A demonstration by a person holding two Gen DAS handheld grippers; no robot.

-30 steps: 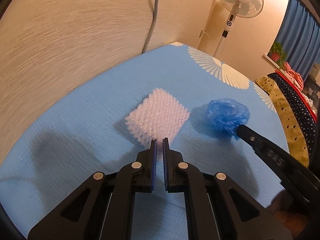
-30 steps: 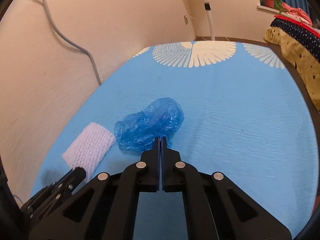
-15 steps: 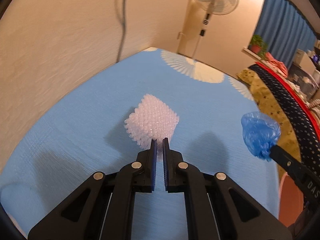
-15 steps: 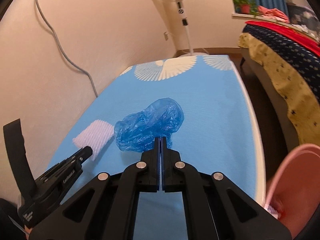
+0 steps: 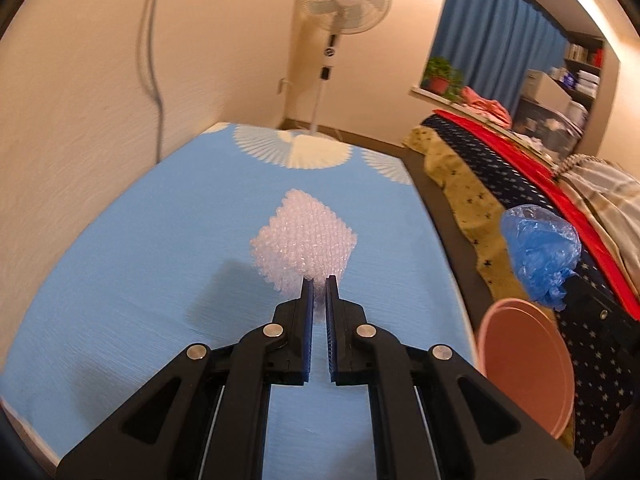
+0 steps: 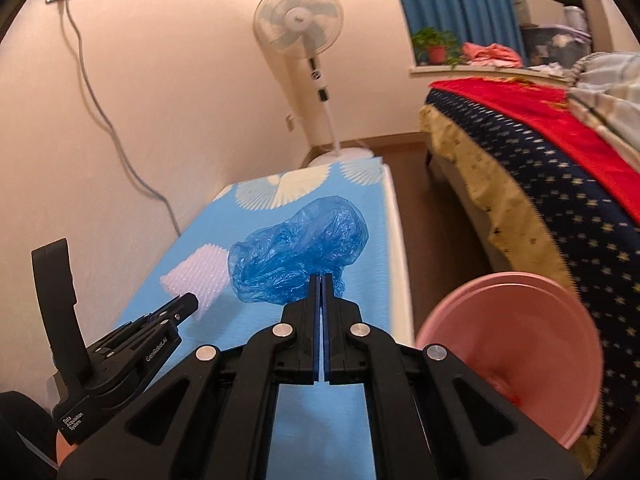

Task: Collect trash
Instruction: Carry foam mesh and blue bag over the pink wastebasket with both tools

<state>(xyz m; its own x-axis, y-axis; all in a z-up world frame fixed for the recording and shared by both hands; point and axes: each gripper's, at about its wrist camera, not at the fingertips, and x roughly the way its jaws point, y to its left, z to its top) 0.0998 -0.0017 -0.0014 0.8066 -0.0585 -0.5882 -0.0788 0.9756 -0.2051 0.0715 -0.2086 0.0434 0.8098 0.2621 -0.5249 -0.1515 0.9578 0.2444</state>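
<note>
My left gripper (image 5: 319, 282) is shut on a white piece of bubble wrap (image 5: 306, 250) and holds it up above the blue table (image 5: 140, 280). My right gripper (image 6: 321, 280) is shut on a crumpled blue plastic bag (image 6: 300, 254), lifted off the table and near the table's right edge. The bag also shows in the left wrist view (image 5: 540, 256), above a pink bin (image 5: 528, 364). The bin (image 6: 516, 344) stands on the floor to the right of the table. The left gripper (image 6: 188, 302) and the bubble wrap (image 6: 198, 276) show at the left in the right wrist view.
A standing fan (image 6: 300, 40) is beyond the table's far end. A bed with a starred cover (image 6: 540, 184) runs along the right. A grey cable (image 6: 104, 120) hangs down the wall on the left.
Both grippers have lifted their pieces off the table. The right gripper has carried the blue bag to the right, towards the pink bin, which has come into view.
</note>
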